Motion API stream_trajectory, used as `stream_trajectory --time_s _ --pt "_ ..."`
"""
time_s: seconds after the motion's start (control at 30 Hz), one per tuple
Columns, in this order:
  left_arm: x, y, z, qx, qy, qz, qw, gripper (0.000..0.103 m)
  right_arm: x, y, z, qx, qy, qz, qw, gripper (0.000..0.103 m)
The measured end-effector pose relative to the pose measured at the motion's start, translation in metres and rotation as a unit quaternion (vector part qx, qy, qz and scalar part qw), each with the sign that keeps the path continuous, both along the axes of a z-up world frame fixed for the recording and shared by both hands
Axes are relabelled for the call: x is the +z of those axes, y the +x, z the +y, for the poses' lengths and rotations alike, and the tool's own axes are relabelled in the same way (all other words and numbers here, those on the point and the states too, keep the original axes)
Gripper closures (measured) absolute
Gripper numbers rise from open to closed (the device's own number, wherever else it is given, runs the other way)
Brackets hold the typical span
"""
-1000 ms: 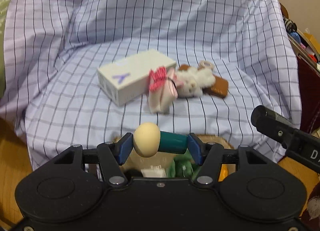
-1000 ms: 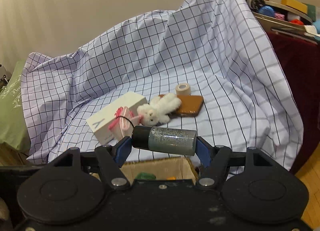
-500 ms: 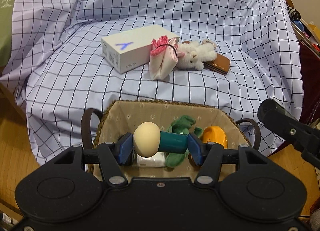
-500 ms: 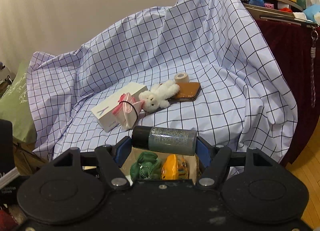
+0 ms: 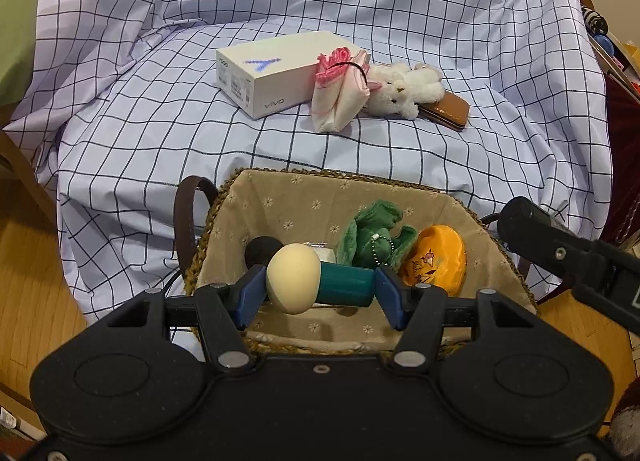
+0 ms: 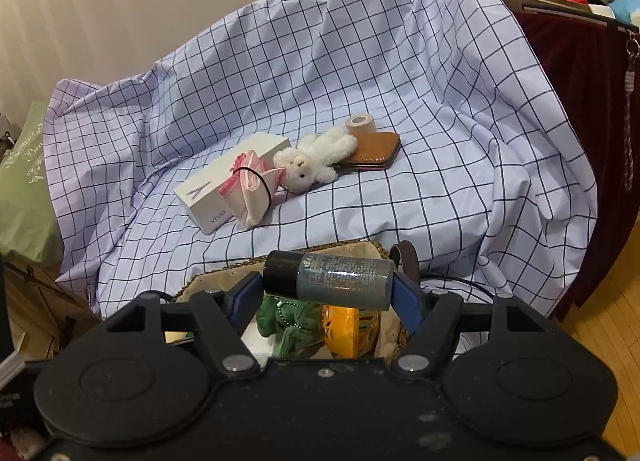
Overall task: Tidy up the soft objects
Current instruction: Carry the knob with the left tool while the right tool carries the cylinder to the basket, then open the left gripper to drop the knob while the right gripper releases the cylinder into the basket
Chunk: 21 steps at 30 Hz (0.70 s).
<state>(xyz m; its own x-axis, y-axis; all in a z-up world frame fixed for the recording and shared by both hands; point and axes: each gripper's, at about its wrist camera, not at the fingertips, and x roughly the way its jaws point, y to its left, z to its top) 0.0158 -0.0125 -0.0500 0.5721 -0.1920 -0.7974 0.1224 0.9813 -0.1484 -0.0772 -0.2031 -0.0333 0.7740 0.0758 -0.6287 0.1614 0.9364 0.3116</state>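
Left gripper [image 5: 320,287] jaws clench a cream-headed toy [image 5: 316,283] above the basket [image 5: 280,197]; right gripper [image 6: 326,293] jaws clench a bottle [image 6: 328,279] over its rim; lower each inside before releasing

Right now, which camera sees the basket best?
The left wrist view. It looks down into the basket, showing its rim, flowered lining, a brown handle, and the green toy and orange pouch inside. In the right wrist view the gripper and its bottle hide most of the basket.
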Motion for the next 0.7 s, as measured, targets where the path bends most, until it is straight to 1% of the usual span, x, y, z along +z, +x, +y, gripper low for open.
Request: stream_trajectory --time_s 0.17,0.57,0.63,0.7 --pt "-0.0059 0.0009 0.0026 0.001 -0.007 0.012 0.9999 0.047 -0.0026 0.0016 0.0022 0.001 -0.004 0.01 1.0 0.034" --pt "-0.0071 0.0002 -0.0021 -0.009 0.0 0.008 0.9999 0.047 -0.0069 0.0055 -0.0005 0.0 0.001 0.021 1.0 0.034" --pt "-0.0062 -0.0001 -0.0014 -0.007 -0.001 0.007 1.0 0.044 -0.0068 0.0057 -0.0005 0.0 0.002 0.022 1.0 0.034" --pt "-0.0045 -0.001 -0.0003 -0.003 0.001 0.003 1.0 0.04 -0.0067 0.0059 -0.0004 0.0 0.002 0.023 1.0 0.034"
